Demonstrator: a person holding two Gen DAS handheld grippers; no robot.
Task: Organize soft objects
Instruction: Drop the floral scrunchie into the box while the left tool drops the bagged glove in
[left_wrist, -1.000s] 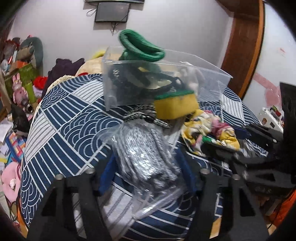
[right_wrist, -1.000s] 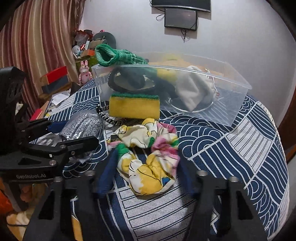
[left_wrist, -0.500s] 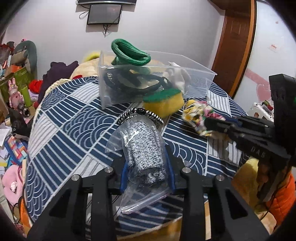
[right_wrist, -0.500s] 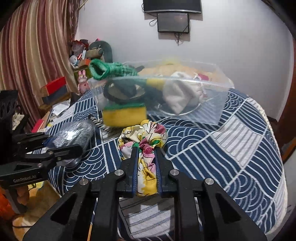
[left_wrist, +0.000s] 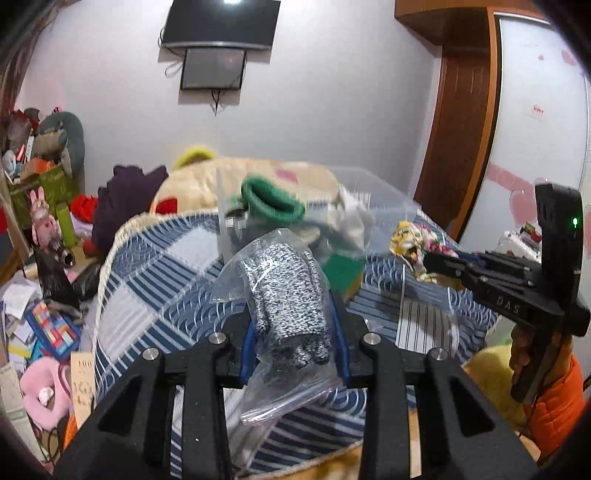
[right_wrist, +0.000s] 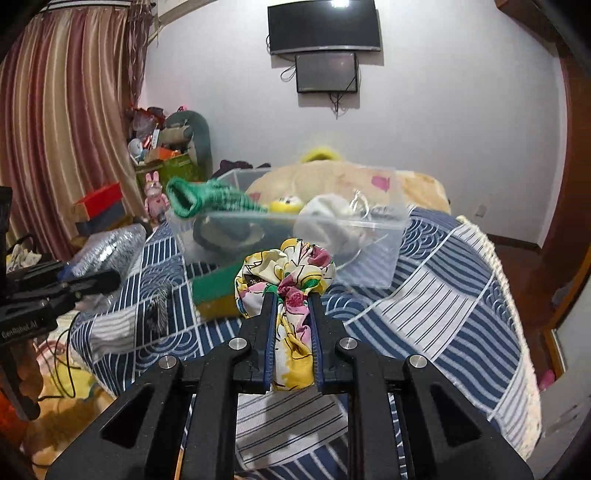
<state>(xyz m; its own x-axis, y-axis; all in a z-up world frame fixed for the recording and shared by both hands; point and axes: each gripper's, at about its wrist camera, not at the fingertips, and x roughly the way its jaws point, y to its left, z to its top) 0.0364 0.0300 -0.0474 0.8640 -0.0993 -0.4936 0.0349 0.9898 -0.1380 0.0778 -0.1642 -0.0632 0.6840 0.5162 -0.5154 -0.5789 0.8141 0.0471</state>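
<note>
The left gripper (left_wrist: 293, 328) is clamped on a bagged grey knit item (left_wrist: 286, 291), lifted over the blue patterned bedspread (left_wrist: 147, 280). The right gripper (right_wrist: 291, 328) is pinched around a floral scrunchie (right_wrist: 286, 273), also held up. Past both, a clear plastic bin (right_wrist: 369, 243) is seen, a green knit piece (right_wrist: 192, 195) draped over its rim.

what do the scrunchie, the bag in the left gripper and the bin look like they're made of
Scrunchie: thin printed woven fabric, slightly satiny; it gathers in soft ruffles.
Bag: clear glossy plastic film, creased with glints; inside, a black-and-white speckled knit, probably yarn.
Bin: rigid clear plastic; straight walls, contents visible through them.
</note>
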